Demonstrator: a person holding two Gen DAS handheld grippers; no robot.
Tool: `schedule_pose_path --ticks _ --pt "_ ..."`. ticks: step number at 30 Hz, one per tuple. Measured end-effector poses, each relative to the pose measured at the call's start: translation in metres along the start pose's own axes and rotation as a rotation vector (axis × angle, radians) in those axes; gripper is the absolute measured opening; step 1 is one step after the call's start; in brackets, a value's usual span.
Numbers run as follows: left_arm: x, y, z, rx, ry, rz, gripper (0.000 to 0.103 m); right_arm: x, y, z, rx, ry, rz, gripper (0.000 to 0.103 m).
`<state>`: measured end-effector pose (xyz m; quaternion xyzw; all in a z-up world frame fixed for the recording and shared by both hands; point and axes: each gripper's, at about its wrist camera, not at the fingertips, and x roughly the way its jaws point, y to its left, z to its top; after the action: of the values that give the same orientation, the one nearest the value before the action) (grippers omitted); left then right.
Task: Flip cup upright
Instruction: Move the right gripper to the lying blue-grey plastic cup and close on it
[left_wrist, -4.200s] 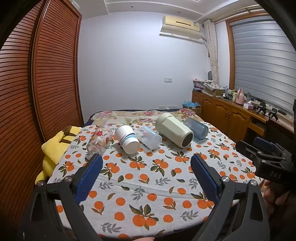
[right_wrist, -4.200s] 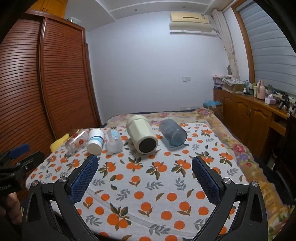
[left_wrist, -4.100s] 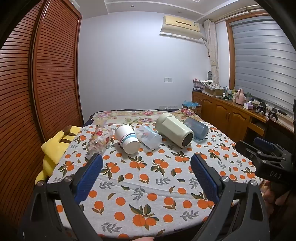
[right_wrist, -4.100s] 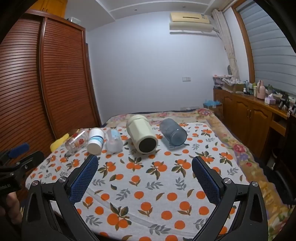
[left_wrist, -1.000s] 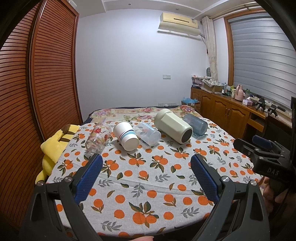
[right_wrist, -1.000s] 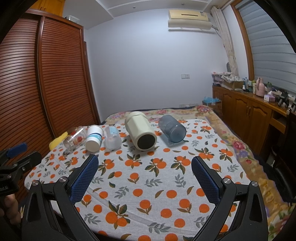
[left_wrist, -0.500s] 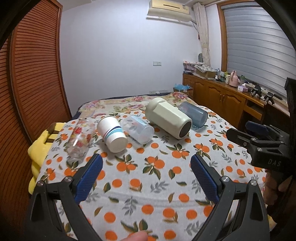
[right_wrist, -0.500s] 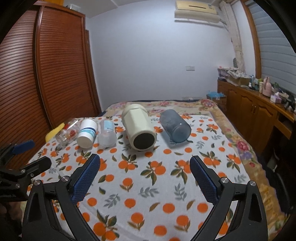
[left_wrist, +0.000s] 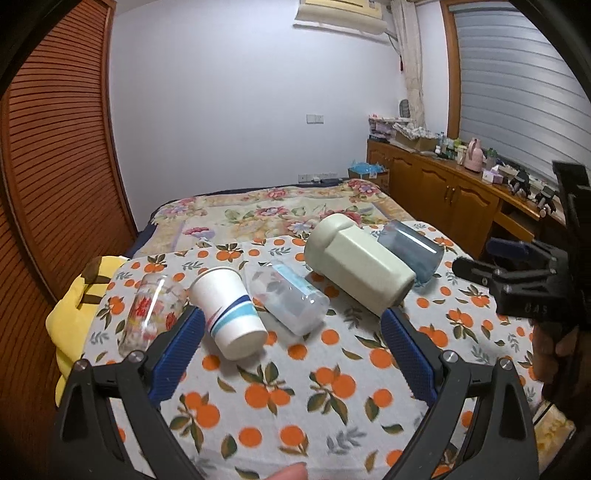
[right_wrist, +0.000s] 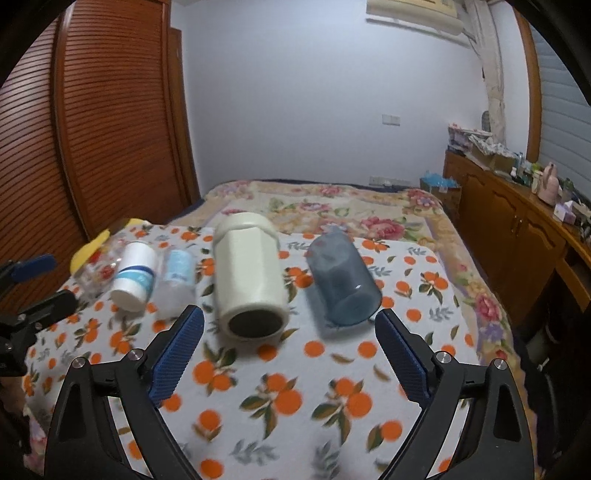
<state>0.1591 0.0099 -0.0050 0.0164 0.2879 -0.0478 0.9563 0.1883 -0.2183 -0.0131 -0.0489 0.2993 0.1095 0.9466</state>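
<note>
Five cups lay on their sides in a far row on the cloth (left_wrist: 332, 398): glass (left_wrist: 147, 314), paper cup (left_wrist: 229, 310), clear cup (left_wrist: 288, 299), cream cup (right_wrist: 251, 280), blue cup (right_wrist: 341, 284). None was upright. I held my left claw (left_wrist: 291, 354) released and empty, spread before the paper cup, probably to straddle it. My right claw (right_wrist: 290, 350) was likewise released, near the cream cup.

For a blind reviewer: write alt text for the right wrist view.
The open right gripper hovers over an orange-print cloth where five cups lie on their sides in a row, the cream cup and blue cup nearest. The left gripper shows at the left edge.
</note>
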Motion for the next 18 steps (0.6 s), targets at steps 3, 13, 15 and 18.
schedule_pose_path --ticks 3,13,15,18 --pt "0.014 0.001 0.005 0.014 0.03 -0.016 0.097 0.017 -0.012 0.009 0.006 0.024 -0.01 0.095" --pt "0.051 -0.01 0.004 0.06 0.134 -0.082 0.097 0.069 -0.039 0.028 0.023 0.107 -0.025 0.09" --pt "0.055 -0.011 0.004 0.064 0.146 -0.092 0.097 0.081 -0.046 0.033 0.019 0.128 -0.026 0.089" --pt "0.063 -0.011 0.004 0.067 0.169 -0.109 0.095 0.101 -0.053 0.038 0.015 0.186 -0.005 0.089"
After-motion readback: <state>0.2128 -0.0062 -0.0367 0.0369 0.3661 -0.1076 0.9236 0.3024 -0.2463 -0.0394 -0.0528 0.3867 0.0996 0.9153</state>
